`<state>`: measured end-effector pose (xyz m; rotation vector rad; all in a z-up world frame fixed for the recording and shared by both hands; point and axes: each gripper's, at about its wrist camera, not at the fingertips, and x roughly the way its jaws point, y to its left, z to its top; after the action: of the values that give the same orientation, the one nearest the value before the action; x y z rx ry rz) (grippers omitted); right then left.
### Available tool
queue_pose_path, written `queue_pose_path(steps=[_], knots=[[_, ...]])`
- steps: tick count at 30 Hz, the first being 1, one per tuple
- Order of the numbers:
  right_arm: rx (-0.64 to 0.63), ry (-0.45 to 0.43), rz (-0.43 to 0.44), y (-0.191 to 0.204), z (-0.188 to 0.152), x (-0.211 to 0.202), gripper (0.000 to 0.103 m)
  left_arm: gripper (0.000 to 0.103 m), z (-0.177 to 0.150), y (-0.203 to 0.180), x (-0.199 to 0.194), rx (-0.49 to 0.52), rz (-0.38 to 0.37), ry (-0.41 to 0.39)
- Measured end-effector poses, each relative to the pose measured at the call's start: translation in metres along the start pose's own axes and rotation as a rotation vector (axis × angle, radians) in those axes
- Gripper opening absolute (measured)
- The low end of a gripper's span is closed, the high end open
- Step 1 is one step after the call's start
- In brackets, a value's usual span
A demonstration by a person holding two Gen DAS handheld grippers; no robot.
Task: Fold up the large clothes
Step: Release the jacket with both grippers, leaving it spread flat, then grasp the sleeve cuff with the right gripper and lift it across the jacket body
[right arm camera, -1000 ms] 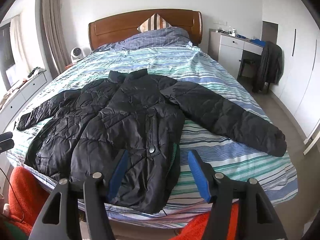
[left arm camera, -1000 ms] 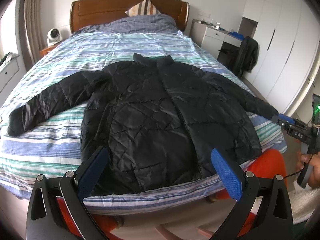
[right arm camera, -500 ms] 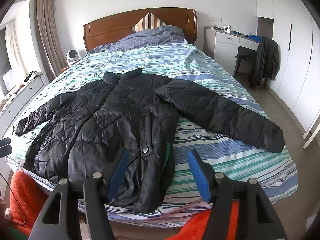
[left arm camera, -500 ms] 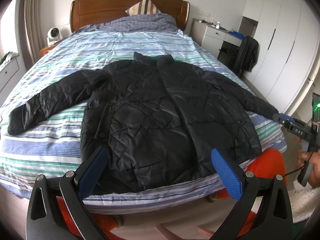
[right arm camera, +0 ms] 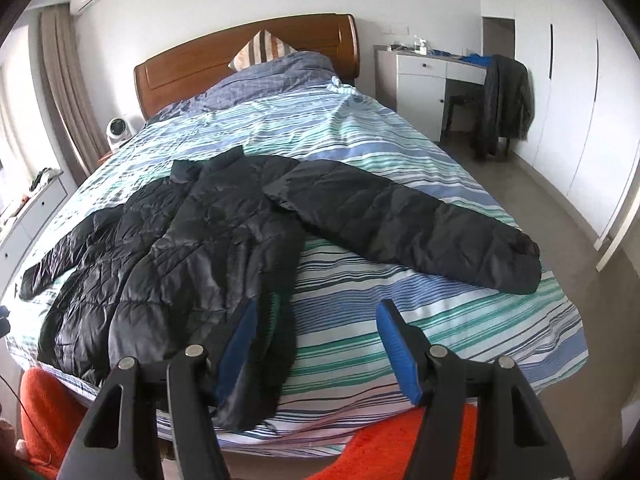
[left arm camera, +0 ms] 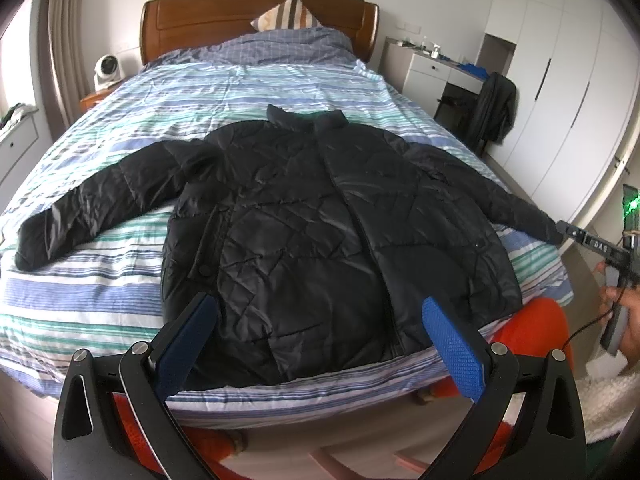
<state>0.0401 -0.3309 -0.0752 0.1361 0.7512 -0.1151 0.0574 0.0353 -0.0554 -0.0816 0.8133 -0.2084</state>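
Note:
A black quilted jacket [left arm camera: 320,232] lies flat, front up, on the striped bed [left arm camera: 80,300], both sleeves spread sideways, collar toward the headboard. It also shows in the right wrist view [right arm camera: 192,256], with its right sleeve [right arm camera: 408,228] stretched toward the bed's right edge. My left gripper [left arm camera: 316,344] is open and empty, held off the foot of the bed in front of the jacket's hem. My right gripper [right arm camera: 316,344] is open and empty, above the foot edge beside the jacket's right hem corner. It shows in the left wrist view [left arm camera: 592,244] near the sleeve cuff.
A wooden headboard [left arm camera: 256,16] with pillows stands at the far end. A white desk [right arm camera: 432,76] with a chair draped in a dark coat [right arm camera: 504,100] and white wardrobes [left arm camera: 560,92] line the right. A small fan [left arm camera: 107,69] sits at the left. Orange trousers [right arm camera: 400,444] show below.
The right gripper has swung rightward and slightly closer to the bed, so the right sleeve is more central in its view. The left gripper has barely moved. The jacket lies unchanged.

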Motion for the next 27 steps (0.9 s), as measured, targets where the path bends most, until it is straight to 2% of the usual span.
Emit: queue_pose_path(steps=[3, 5, 8, 10, 15, 18, 23, 27], knots=[[0.061, -0.027, -0.092, -0.042, 0.009, -0.002, 0.063, 0.103, -0.001, 0.001, 0.0, -0.005, -0.004, -0.005], [0.192, -0.053, -0.137, -0.087, 0.012, -0.006, 0.063, 0.103, -0.001, 0.002, 0.002, -0.013, -0.006, -0.001], [0.438, -0.053, -0.139, -0.154, 0.002, 0.001, 0.063, 0.103, -0.001, 0.003, 0.005, -0.022, -0.01, 0.011], [0.561, -0.015, -0.078, -0.185, -0.007, 0.019, 0.063, 0.103, -0.001, 0.001, 0.008, -0.026, -0.013, 0.022], [0.789, 0.044, 0.101, -0.22, -0.028, 0.075, 0.063, 0.103, -0.001, -0.011, 0.01, 0.012, -0.01, 0.034], [0.906, 0.02, 0.154, -0.231, -0.036, 0.103, 0.063, 0.103, 0.0, -0.013, 0.007, 0.029, 0.004, 0.032], [1.068, -0.036, 0.162, -0.247, -0.046, 0.135, 0.063, 0.103, -0.001, -0.006, 0.007, 0.003, 0.027, 0.043], [1.128, -0.084, 0.125, -0.253, -0.051, 0.148, 0.061, 0.103, -0.001, 0.0, 0.006, -0.016, 0.03, 0.04]])
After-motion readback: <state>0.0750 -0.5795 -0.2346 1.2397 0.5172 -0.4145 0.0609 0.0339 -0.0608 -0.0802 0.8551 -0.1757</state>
